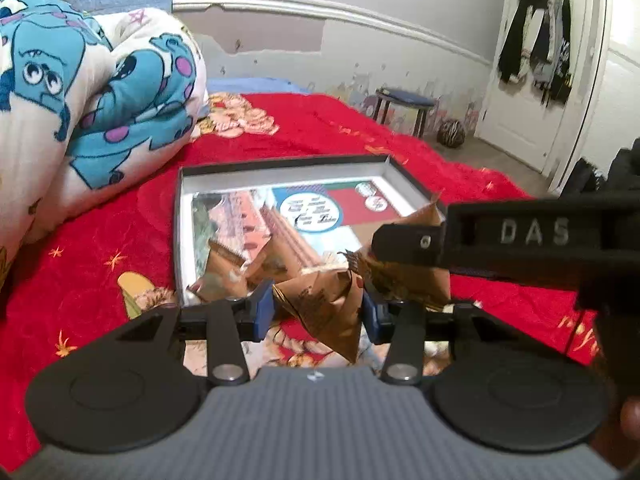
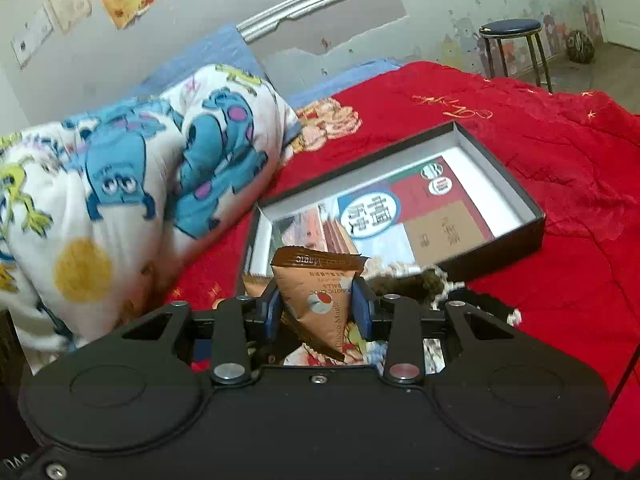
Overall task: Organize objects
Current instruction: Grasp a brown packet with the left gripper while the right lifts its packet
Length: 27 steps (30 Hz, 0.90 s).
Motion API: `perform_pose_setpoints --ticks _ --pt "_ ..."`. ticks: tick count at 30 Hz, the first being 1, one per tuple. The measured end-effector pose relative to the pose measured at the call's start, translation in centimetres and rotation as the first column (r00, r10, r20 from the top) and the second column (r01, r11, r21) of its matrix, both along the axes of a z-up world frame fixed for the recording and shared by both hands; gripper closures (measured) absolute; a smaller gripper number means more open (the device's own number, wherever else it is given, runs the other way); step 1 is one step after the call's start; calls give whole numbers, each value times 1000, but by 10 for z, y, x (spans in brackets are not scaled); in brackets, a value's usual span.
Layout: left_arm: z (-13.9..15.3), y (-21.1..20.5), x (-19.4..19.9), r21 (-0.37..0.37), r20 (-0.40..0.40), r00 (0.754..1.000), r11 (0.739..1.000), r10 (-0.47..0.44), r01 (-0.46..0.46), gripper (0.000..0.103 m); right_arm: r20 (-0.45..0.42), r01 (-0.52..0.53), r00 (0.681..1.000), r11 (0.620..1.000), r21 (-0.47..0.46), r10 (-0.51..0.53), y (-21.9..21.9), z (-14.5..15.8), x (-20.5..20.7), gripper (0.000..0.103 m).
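Gripping one brown triangular foil snack packet each, the left gripper and right gripper hover near the shallow black-rimmed cardboard box.

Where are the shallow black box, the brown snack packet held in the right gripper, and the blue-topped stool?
shallow black box [image 2: 534, 226]: right wrist view, outer dark wall at its right corner.
brown snack packet [image 2: 320, 292]: right wrist view, printed front face between the fingers.
blue-topped stool [image 2: 510, 26]: right wrist view, round seat cushion.
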<state>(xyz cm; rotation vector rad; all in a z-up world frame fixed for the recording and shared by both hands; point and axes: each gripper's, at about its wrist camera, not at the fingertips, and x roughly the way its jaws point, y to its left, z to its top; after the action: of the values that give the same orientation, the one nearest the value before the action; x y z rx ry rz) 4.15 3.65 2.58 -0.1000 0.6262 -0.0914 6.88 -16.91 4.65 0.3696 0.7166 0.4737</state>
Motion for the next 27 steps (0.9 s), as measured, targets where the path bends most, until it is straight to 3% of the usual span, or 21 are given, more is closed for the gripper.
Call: perform_pose_setpoints --ticks 5,11,16,22,27 --pt "18 4 6 -38 52 999 999 3 -1 54 46 36 998 997 70 -39 -27 30 13 68" --pt "55 0 25 -35 144 989 999 12 -7 54 140 64 988 997 34 -68 -62 67 35 68" --pt "83 -4 46 -67 215 976 998 24 -10 54 168 79 981 993 91 -94 -78 86 53 68" --pt "81 -9 76 -96 223 974 995 33 -11 54 158 61 985 995 83 -73 -60 76 76 68" --pt "58 -8 97 -127 194 979 991 56 -31 54 113 74 990 993 89 -84 -57 50 97 68"
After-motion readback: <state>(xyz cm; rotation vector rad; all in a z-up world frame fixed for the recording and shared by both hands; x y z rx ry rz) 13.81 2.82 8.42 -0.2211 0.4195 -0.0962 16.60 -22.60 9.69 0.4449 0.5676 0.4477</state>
